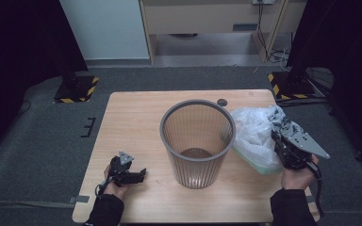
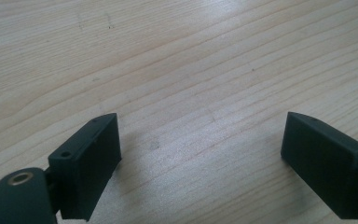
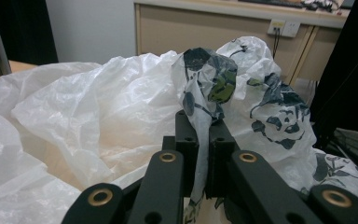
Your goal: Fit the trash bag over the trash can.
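Pinching a thin fold of the plastic bag (image 3: pixel 121 107) right of the bin (image 1: pixel 197 141), the right gripper (image 3: pixel 204 154) risks slippage or tearing; the left gripper (image 2: pixel 200 154) rests fingers wide, empty.

Grey carpet (image 1: pixel 42 141) is spreading around the wooden table (image 1: pixel 132 122). Well beyond the right gripper (image 1: pixel 283 129), a beige cabinet (image 1: pixel 207 19) is standing against a pale wall (image 1: pixel 108 28), cables (image 1: pixel 264 28) are hanging beside it, and black-and-yellow striped stand bases (image 1: pixel 78 89) are flanking the table.
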`<state>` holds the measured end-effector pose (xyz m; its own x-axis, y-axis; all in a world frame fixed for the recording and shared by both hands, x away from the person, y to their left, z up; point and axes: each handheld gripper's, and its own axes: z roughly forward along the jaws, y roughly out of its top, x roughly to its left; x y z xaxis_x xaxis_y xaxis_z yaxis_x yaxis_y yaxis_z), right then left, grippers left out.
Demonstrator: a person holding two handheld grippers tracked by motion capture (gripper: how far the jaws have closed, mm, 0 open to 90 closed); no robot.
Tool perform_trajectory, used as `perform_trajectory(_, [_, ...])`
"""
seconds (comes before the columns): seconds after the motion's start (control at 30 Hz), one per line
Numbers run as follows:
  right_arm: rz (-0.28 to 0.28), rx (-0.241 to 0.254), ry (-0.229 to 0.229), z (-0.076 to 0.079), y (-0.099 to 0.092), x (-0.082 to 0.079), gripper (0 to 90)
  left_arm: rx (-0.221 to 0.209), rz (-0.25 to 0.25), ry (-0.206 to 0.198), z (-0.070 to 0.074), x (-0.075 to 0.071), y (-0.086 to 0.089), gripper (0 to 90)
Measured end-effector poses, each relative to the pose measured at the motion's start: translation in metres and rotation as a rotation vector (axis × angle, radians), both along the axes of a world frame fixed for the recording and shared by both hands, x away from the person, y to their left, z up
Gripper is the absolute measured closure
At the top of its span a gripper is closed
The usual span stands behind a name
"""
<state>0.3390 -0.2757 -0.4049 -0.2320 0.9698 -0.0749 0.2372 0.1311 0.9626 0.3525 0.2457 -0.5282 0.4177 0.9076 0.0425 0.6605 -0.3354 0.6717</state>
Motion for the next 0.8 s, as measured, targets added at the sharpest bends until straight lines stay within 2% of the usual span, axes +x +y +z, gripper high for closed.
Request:
perform_trajectory(0.43, [-0.013, -0.027, -0.108, 0.033, 0.002, -0.008, 86.6, -0.005, 0.004, 0.002, 0.0, 0.0, 0.0, 11.1])
perform_trajectory(0.6, [-0.031, 0.006, -0.154, 0.049, -0.003, -0.013, 86.6, -0.008, 0.006, 0.001, -0.001, 0.0, 0.0, 10.8])
perform_trajectory(0.8, [-0.045, 0.009, -0.184, 0.064, -0.003, -0.014, 86.6, -0.008, 0.006, 0.001, -0.001, 0.0, 0.0, 10.9])
